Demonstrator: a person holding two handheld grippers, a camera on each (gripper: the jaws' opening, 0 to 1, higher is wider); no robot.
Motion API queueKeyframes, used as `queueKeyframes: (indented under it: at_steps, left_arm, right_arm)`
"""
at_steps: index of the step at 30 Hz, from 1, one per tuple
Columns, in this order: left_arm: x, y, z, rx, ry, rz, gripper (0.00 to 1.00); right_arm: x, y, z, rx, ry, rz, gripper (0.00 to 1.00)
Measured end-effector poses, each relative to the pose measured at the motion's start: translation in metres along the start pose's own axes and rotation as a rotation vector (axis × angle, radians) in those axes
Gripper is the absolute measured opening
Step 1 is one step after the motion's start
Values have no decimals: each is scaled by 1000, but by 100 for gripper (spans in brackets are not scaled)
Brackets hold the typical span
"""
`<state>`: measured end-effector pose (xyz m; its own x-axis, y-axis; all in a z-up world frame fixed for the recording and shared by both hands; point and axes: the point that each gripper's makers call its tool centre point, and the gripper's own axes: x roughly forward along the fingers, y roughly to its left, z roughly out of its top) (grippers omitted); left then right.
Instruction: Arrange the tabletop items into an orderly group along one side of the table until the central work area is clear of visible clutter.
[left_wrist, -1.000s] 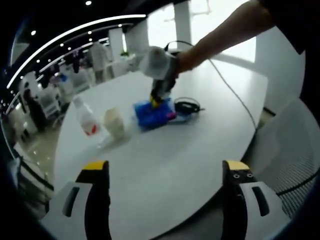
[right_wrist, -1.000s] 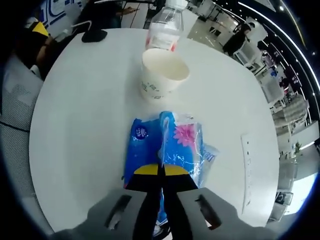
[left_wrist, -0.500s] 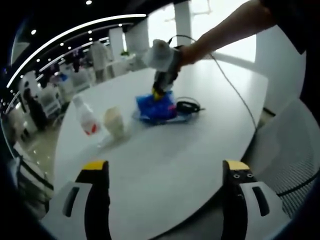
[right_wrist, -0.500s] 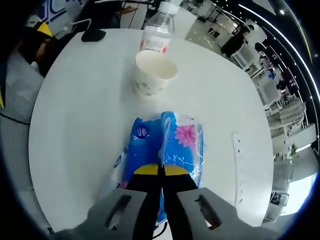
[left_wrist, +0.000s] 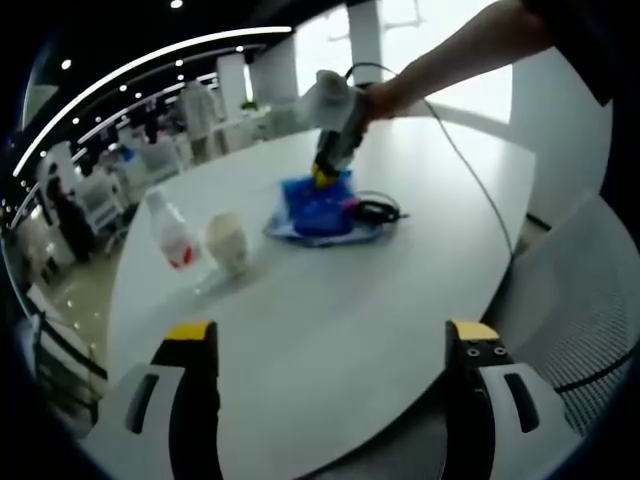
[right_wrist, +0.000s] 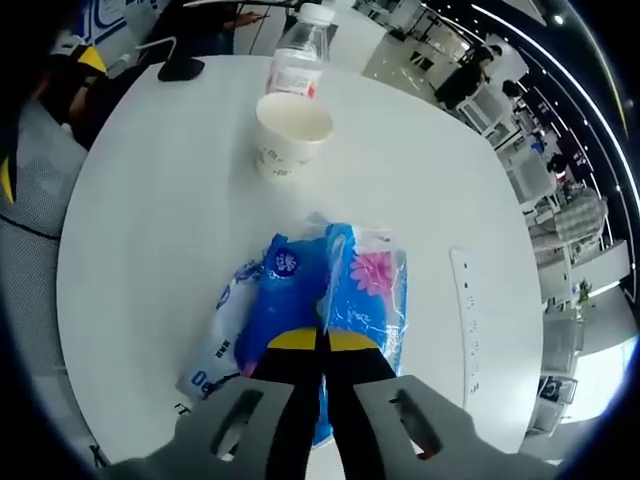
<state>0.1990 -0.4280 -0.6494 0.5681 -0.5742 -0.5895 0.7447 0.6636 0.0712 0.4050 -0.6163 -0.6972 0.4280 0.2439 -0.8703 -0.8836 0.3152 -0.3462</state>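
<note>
Right gripper (right_wrist: 322, 340), jaws pinched together on the blue plastic tissue pack (right_wrist: 335, 290), holds it raised off the round white table (right_wrist: 150, 200), a second blue packet (right_wrist: 235, 320) hanging just below; in the left gripper view the person's bare forearm (left_wrist: 450, 55) reaches out over the table, tilting that gripper (left_wrist: 325, 180) down onto the pack (left_wrist: 318, 205). Left gripper (left_wrist: 335, 345) sits low at the near table edge, jaws spread wide, nothing between them. White paper cup (right_wrist: 285, 130) and clear plastic bottle with red label (right_wrist: 295, 60) stand just beside each other further along; black cable (left_wrist: 375, 212) lies by the pack.
</note>
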Motion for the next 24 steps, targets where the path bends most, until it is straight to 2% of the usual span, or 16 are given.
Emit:
queueKeyframes:
  at_steps: [9,24]
  left_arm:
    - [0,-1,-2,6,9,-5,90]
    - [0,-1,-2,7,15,-4,90]
  right_arm:
    - [-6,-6,-12,12,10,-13,0]
    - [-18,-22,-45,47,36,-41,0]
